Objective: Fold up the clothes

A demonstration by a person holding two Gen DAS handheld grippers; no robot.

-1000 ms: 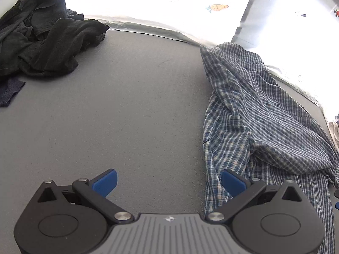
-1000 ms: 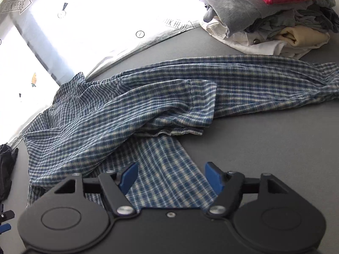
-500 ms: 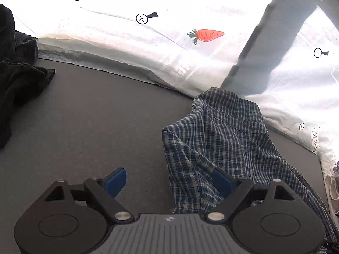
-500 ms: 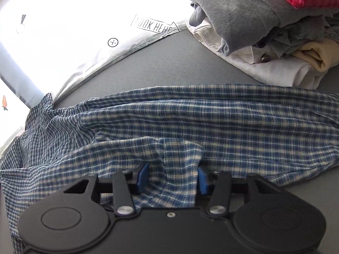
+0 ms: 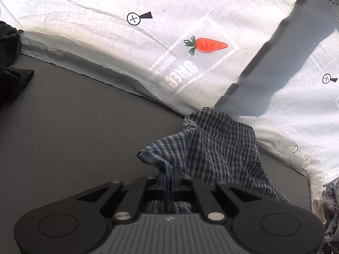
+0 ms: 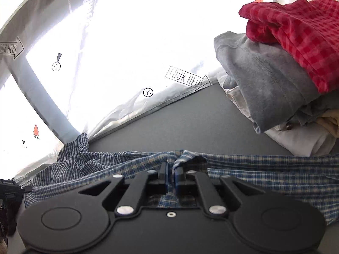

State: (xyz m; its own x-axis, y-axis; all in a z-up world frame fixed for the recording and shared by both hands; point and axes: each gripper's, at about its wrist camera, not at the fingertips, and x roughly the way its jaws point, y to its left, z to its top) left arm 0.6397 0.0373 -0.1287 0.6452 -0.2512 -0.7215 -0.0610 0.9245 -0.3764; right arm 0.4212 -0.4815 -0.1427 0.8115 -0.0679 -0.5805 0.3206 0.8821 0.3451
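Blue-and-white checked cotton shirt point(image 6: 264, 169): lies on your grey worktop point(image 6: 190, 122), long axis crosswise. Left claw point(image 5: 169, 177), right claw point(image 6: 170, 175): both just closed, clamped on its edge.

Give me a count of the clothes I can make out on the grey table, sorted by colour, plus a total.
Blue plaid shirt: 1
Red checked garment: 1
Grey garment: 1
White garment: 1
Cream garment: 1
Black clothing heap: 1, pieces inside cannot be told apart
Total: 6
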